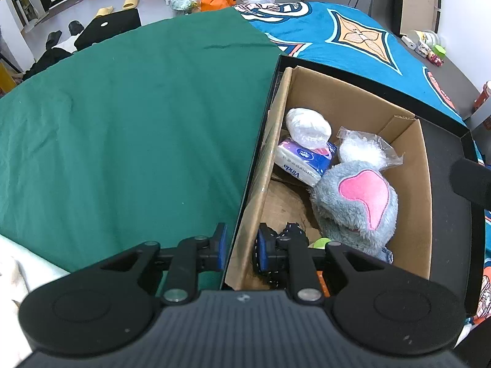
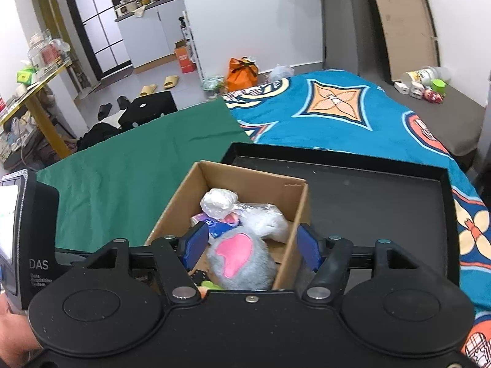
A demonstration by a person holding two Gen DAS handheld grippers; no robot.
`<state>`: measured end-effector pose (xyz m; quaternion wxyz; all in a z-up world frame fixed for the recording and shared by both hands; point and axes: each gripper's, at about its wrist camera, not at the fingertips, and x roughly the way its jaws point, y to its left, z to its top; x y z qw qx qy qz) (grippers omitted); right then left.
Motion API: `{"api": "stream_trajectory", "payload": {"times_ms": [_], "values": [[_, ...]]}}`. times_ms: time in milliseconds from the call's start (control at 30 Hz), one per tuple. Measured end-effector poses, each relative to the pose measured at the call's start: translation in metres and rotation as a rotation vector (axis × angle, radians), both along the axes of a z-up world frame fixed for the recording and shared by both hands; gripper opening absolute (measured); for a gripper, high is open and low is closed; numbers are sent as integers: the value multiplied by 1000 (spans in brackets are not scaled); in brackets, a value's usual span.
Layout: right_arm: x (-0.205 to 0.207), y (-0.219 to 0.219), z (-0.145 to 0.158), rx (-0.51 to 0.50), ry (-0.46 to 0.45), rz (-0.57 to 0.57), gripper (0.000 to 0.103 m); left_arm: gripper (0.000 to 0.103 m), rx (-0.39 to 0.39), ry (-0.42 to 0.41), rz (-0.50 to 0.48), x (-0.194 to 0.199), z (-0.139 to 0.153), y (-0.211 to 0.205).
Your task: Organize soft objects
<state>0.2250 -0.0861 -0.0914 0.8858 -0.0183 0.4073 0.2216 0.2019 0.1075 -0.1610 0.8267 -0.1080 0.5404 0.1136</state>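
Observation:
A cardboard box [image 1: 353,101] stands in a black tray [image 1: 451,202] on the bed. It holds a grey plush toy with a pink ear [image 1: 359,205], a Vinda tissue pack [image 1: 303,161], a white wrapped bundle [image 1: 308,127] and a clear bag of white fluff [image 1: 362,150]. My left gripper [image 1: 241,247] straddles the box's left wall with a small gap; whether it grips the wall is unclear. My right gripper [image 2: 250,245] is open above the box [image 2: 254,181], over the plush toy [image 2: 239,260]. A dark item lies by the left gripper's right finger.
A green cloth [image 1: 129,122] covers the bed left of the tray. A blue patterned blanket [image 1: 353,33] lies behind it. An orange bag [image 2: 242,72], slippers and clutter sit on the floor beyond. Small bottles stand on a grey ledge [image 2: 426,87] at the far right.

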Motion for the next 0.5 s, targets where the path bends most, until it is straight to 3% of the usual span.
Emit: {"api": "stream_trajectory", "payload": {"times_ms": [100,200,333,500], "values": [[-2,-8,1,7,3,-11,64,20,14,-2,-5,-1,2,-2],[-4,-16,2,14,0,-25,75,21,33,-9,-10,-3,5,-5],[-6,-29,4,31,4,-39,77,24,50,-30,-20,-6,12,-10],[-12,-46,4,41,8,-59,88,27,48,-54,-36,-8,20,-14]]}}
